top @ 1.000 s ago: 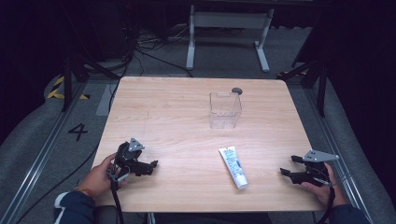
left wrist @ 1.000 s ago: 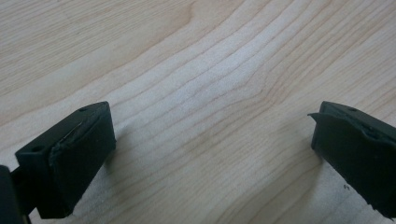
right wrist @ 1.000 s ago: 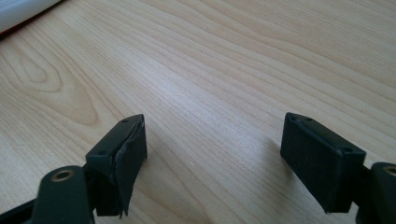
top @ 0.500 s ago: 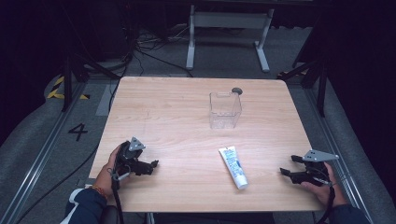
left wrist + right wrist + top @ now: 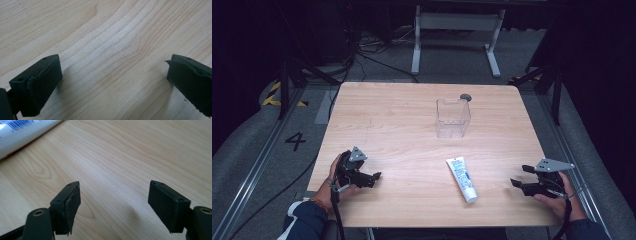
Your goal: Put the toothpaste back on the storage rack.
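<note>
Nothing started, we judge: tube [image 5: 461, 178] untouched near front edge of worktop [image 5: 402, 125], box [image 5: 453, 118] empty. Left hand-held gripper [image 5: 375, 176] wide, empty; right hand-held gripper [image 5: 515, 182] wide, empty, jaws just narrowing slightly.

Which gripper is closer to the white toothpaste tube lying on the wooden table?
Right. The right gripper sits just beyond the white toothpaste tube, open and apart from it; the left gripper rests farther off on the tube's other side.
</note>
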### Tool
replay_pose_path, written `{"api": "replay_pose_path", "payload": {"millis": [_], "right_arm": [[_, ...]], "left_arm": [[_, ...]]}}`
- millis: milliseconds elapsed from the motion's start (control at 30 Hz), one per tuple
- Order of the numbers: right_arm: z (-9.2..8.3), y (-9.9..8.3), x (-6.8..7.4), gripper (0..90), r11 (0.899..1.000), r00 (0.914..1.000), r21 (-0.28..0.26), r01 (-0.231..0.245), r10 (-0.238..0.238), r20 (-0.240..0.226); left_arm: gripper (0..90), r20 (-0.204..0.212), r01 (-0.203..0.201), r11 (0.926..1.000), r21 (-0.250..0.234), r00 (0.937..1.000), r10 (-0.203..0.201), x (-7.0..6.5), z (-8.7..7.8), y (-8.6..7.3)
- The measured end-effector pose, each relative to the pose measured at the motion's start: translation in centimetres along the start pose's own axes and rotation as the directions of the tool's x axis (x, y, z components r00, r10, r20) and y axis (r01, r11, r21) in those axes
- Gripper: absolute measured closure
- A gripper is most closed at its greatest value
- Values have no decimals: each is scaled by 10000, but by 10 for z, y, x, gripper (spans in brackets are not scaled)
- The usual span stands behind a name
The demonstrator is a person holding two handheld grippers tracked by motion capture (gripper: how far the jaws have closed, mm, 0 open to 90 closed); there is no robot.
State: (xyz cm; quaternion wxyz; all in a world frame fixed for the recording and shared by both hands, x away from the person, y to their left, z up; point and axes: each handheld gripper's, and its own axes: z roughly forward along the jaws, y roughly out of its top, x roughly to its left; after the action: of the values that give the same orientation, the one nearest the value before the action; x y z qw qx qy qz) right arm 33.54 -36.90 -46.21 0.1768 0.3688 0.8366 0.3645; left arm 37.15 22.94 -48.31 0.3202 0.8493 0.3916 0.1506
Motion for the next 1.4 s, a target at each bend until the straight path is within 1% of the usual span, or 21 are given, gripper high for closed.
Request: {"api": "replay_pose_path", "payload": {"millis": [67,133,267,333,367,433,467,533,600,633,733,767,833,900,933,1033,1100,1167,1267,1400], "right_arm": [[-1,5,4,268,10000,9999,-16,85,-85,79],[-1,8,6,268,9999,9999,-18,117,-117,56],[-1,13,10,266,10000,10000,-85,40,-40,-42],[-1,20,15,266,9999,9998,-92,101,-102,-164],[-1,20,15,266,9999,9998,-92,101,-102,-164],[0,25,18,266,9999,9993,-91,101,-104,-349],[2,30,22,266,9998,9990,-65,165,-167,-414],[4,33,25,268,9997,9987,-38,255,-256,-436],[7,40,32,270,9984,9978,96,553,-549,-370],[8,42,33,271,9984,9973,66,567,-564,-461],[10,47,37,271,9977,9966,101,671,-665,-488],[11,48,38,272,9974,9964,125,707,-700,-473],[13,52,42,272,9971,9957,92,761,-755,-541],[15,56,45,276,9966,9954,64,822,-818,-505],[17,60,48,276,9964,9947,-21,843,-843,-587],[20,63,51,277,9959,9942,-69,903,-905,-586],[23,67,55,280,9957,9933,-89,917,-921,-696],[26,70,58,285,9949,9924,-33,1008,-1008,-711],[32,76,65,292,9927,9908,186,1193,-1178,-672],[41,86,74,295,9919,9886,208,1253,-1231,-861]], "left_arm": [[3,47,-24,10000,3,10000,24,0,0,0],[4,195,-90,10000,-26,9998,90,1,0,-1],[4,361,-217,9998,-28,9991,218,3,-1,-2],[2,363,-245,9997,-27,9990,246,3,-1,-2],[3,363,-245,9997,-27,9990,246,3,-1,-2],[3,364,-229,9997,-29,9991,230,3,-1,-2],[2,365,-241,9997,-27,9990,242,3,-1,-2],[2,361,-246,9997,-27,9990,247,3,-1,-2],[2,363,-235,9997,-29,9991,236,3,-1,-2],[2,363,-244,9997,-26,9990,245,3,-1,-2],[2,377,-252,9997,-25,9990,253,3,-1,-2],[2,380,-338,9994,-13,9987,338,4,-2,-2],[2,417,-226,9997,-16,9989,226,4,-1,-3],[2,405,-224,9997,9,9989,224,4,-2,-3],[2,405,-219,9998,9,9989,218,4,-2,-3],[2,406,-220,9998,9,9989,220,4,-2,-3],[2,406,-235,9997,1,9989,235,4,-2,-3],[2,405,-232,9997,3,9989,232,4,-2,-3],[2,404,-222,9998,11,9989,222,4,-2,-3],[2,399,-228,9997,-9,9989,228,4,-2,-3]]}}
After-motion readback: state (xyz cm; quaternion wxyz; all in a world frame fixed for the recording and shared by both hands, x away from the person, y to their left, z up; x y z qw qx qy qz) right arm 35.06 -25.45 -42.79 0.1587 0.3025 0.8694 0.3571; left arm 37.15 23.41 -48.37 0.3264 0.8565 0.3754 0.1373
